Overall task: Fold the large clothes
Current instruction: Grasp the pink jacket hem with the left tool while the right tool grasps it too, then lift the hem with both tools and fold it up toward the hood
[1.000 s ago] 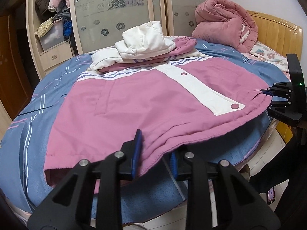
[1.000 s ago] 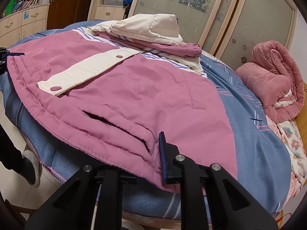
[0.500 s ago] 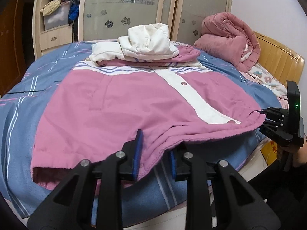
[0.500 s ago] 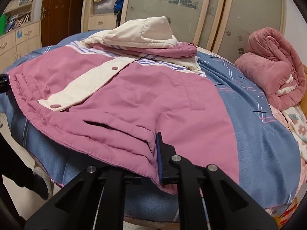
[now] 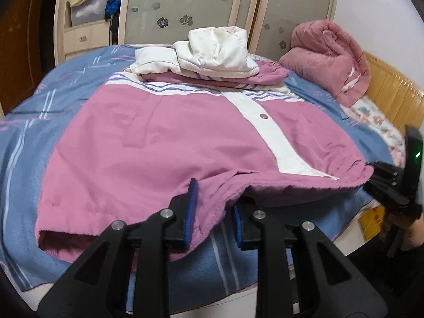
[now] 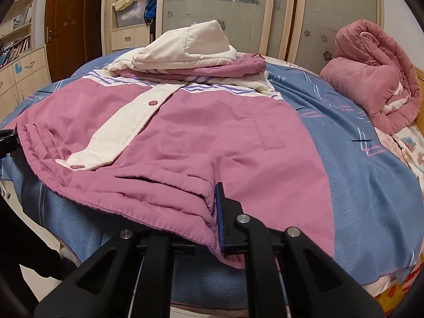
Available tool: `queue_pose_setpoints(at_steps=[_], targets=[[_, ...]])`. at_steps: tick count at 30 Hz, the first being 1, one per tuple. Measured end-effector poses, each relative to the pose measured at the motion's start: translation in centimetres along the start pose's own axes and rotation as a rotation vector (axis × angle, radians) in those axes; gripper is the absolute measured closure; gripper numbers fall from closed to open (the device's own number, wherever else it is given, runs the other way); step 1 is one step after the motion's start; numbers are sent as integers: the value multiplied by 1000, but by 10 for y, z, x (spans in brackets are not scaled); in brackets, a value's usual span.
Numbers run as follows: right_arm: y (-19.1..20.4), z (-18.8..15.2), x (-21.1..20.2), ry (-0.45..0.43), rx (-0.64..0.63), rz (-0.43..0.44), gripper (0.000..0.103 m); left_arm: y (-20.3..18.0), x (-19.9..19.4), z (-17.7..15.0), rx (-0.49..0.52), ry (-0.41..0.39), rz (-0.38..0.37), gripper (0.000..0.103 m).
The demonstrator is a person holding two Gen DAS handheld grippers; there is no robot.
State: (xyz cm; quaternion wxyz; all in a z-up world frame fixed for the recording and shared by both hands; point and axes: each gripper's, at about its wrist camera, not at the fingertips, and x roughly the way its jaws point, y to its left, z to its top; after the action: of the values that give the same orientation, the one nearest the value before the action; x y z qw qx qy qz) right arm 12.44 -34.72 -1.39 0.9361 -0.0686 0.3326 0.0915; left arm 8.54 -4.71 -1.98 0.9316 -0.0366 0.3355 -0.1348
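Observation:
A large pink jacket (image 5: 159, 145) with a white button placket and a white hood (image 5: 217, 50) lies front up on the bed, its sleeves folded across the chest. My left gripper (image 5: 214, 212) is shut on the jacket's bottom hem near one corner. My right gripper (image 6: 210, 220) is shut on the same hem of the jacket (image 6: 212, 132) near the other corner; its left finger is hidden under the fabric. The hem hangs slightly raised between the two. The right gripper (image 5: 392, 185) also shows at the right edge of the left wrist view.
The bed has a blue striped cover (image 5: 26, 132) and ends just below the grippers. A rolled pink quilt (image 6: 371, 79) lies by the wooden headboard (image 5: 389, 90). Sliding wardrobe doors (image 5: 185, 5) and shelves (image 6: 16, 47) stand behind. A person's dark leg (image 6: 16, 251) is at the lower left.
Both wrists have rolled, so the bed now looks more level in both views. The pinched hem has lifted a little off the cover. Both grips stay on the hem.

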Motion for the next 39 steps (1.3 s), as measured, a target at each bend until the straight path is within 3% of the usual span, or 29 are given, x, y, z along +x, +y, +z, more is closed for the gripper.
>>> queue_pose_setpoints(at_steps=[9,16,20,26,33,39], targets=[[-1,4,6,0,10,15,94,1,6,8,-21,22,5,80],[-7,20,-7,-84,45,35,96,-5,-14,17,58,-92,-11,87],[-5,30,-14,-148,37,18,97,-2,-19,23,47,-152,-27,88],[-3,42,-15,-218,44,-6,97,-6,-24,32,91,-236,-1,91],[-2,55,-23,-305,37,-45,97,-1,-30,48,56,-285,-12,91],[-8,83,-33,-352,39,-59,97,-9,-46,78,131,-351,28,91]])
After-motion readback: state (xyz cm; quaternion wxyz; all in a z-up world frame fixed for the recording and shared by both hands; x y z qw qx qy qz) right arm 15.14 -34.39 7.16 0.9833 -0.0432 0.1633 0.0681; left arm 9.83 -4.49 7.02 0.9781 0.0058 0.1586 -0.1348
